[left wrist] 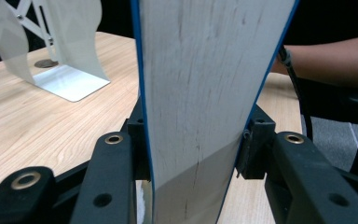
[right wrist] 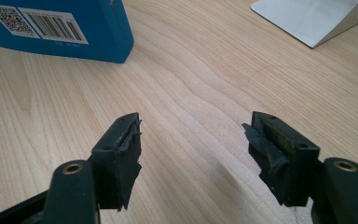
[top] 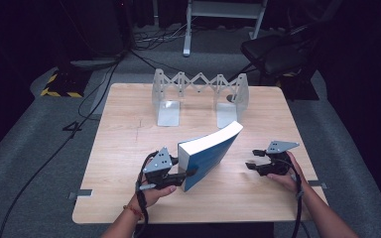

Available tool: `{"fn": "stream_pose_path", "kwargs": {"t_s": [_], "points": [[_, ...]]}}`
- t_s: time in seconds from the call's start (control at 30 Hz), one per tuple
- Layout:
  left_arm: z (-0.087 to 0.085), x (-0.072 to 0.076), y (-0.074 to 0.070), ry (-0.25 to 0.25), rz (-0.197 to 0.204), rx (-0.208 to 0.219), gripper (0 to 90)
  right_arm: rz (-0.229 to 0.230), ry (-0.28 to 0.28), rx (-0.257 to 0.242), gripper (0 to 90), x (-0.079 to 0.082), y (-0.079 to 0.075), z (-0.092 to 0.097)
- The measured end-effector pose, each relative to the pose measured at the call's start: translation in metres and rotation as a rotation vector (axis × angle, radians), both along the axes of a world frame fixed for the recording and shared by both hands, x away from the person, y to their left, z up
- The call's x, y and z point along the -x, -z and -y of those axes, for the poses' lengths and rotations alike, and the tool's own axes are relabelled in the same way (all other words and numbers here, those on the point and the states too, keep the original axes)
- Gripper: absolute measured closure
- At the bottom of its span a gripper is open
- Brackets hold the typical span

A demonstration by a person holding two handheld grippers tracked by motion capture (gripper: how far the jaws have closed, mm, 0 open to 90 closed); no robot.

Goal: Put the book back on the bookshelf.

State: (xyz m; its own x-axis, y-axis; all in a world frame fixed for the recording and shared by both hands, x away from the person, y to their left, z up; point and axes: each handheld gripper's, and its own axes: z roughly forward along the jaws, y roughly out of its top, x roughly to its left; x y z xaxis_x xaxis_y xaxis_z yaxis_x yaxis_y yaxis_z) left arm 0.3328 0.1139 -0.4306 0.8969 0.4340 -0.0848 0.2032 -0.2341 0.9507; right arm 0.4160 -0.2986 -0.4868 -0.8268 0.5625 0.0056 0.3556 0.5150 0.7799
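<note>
One blue book [top: 209,151], one expanding metal bookend rack [top: 200,94], two claws.

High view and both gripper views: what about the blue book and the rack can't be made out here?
- Blue book: the left claw covers its near bottom corner in the high view; its title is not readable there.
- Left gripper view: the page edge runs off the top and bottom, hiding the covers.
- Right gripper view: barcode label is too small to read.
- Metal rack: the book hides part of its right foot.
</note>
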Motion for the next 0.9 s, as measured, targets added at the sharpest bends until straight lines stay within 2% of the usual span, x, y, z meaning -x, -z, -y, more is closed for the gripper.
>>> {"fn": "stream_pose_path", "kwargs": {"t_s": [0.17, 0.27, 0.37, 0.47, 0.53, 0.7, 0.9], "points": [[0.000, -0.002, -0.003, -0.010, 0.012, 0.004, 57.8, -0.009, -0.009, -0.009, 34.5, 0.000, 0.005, 0.001], [0.000, -0.002, -0.005, -0.022, 0.021, 0.018, 57.4, -0.013, -0.027, 0.006, 33.9, 0.001, 0.008, -0.001], [0.002, -0.001, -0.009, -0.037, 0.030, 0.015, 57.3, -0.018, -0.035, 0.008, 33.7, 0.002, 0.013, -0.004], [0.002, -0.001, -0.010, -0.052, 0.034, 0.018, 56.9, -0.005, -0.051, 0.043, 32.2, 0.004, 0.016, -0.009], [0.003, -0.001, -0.012, -0.065, 0.047, 0.015, 56.3, -0.002, -0.054, 0.048, 32.1, 0.004, 0.016, -0.010], [0.006, -0.002, -0.026, -0.077, 0.063, 0.032, 54.4, -0.015, -0.054, 0.049, 27.8, 0.004, 0.017, -0.010], [0.012, -0.012, -0.031, -0.094, 0.037, 0.050, 48.0, -0.021, -0.040, 0.053, 24.2, 0.005, 0.017, -0.014]]}}
